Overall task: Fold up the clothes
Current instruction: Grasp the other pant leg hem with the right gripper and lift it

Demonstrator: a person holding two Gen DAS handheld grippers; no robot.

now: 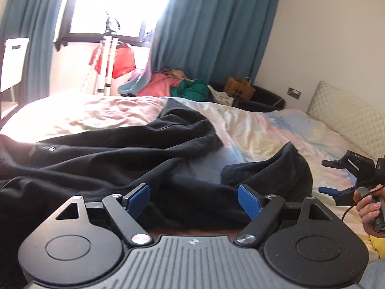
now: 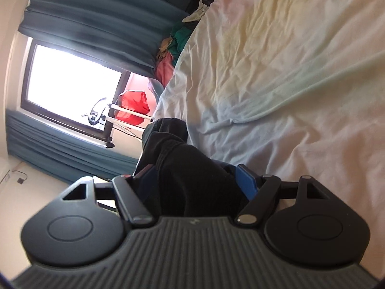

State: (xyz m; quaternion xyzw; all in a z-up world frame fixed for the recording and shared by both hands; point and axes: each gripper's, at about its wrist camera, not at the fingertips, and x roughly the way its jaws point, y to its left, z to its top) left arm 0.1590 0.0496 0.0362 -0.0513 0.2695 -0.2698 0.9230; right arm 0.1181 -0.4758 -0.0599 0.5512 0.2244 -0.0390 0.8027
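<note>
Both claws spread over black garment (image 1: pixel 115 159) on pastel bed (image 1: pixel 264 132) before teal curtains (image 1: pixel 211 29)

Teal curtains (image 1: pixel 211 24) are hanging beside a bright window (image 1: pixel 113 4). A brown paper bag (image 1: pixel 239 88) is sitting beyond the bed's far edge, near a quilted headboard (image 1: pixel 349 120). A pastel sheet (image 2: pixel 288 72) is covering the bed, wrinkling.

A bed (image 1: pixel 276 130) with a rumpled pastel sheet (image 2: pixel 288 72) carries a black garment (image 1: pixel 108 154), spread crumpled across its near side with one bunched end toward the right; a quilted cream headboard (image 1: pixel 349 120) runs along the bed's right edge
</note>
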